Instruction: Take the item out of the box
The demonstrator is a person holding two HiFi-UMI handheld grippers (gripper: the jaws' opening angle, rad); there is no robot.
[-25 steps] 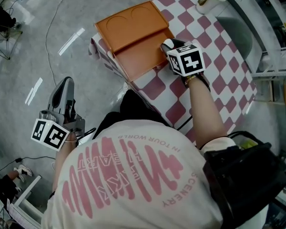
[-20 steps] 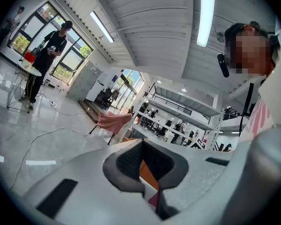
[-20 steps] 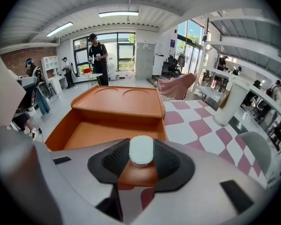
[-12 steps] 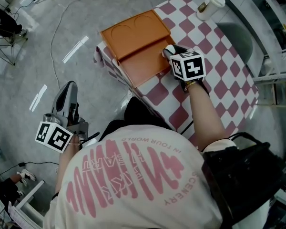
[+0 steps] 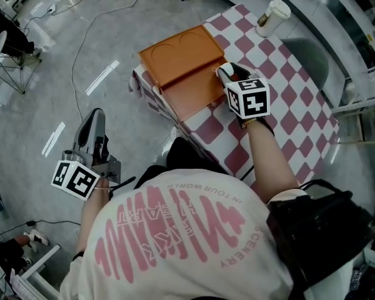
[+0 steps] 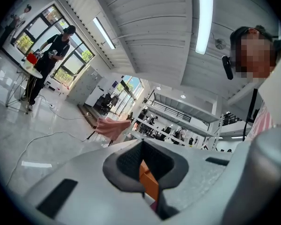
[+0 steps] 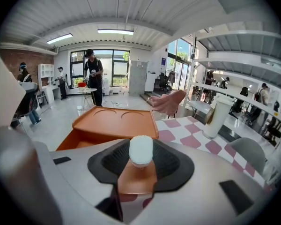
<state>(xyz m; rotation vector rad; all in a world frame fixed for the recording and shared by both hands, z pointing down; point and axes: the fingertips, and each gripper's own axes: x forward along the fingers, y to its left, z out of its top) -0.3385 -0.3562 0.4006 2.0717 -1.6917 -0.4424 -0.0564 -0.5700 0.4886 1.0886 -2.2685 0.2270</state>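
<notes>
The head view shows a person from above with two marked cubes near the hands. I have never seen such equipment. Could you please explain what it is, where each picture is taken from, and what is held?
There is no robot here. A person holds a pair of tongs in each hand, and each marked cube is part of its tongs. The head view comes from a camera on the person's head, looking down. The other two views come from cameras riding on the tongs. On the checked table are an open orange box and a paper cup. The right tongs grip a small white item at the box. The left tongs hold nothing, off beside the table.
</notes>
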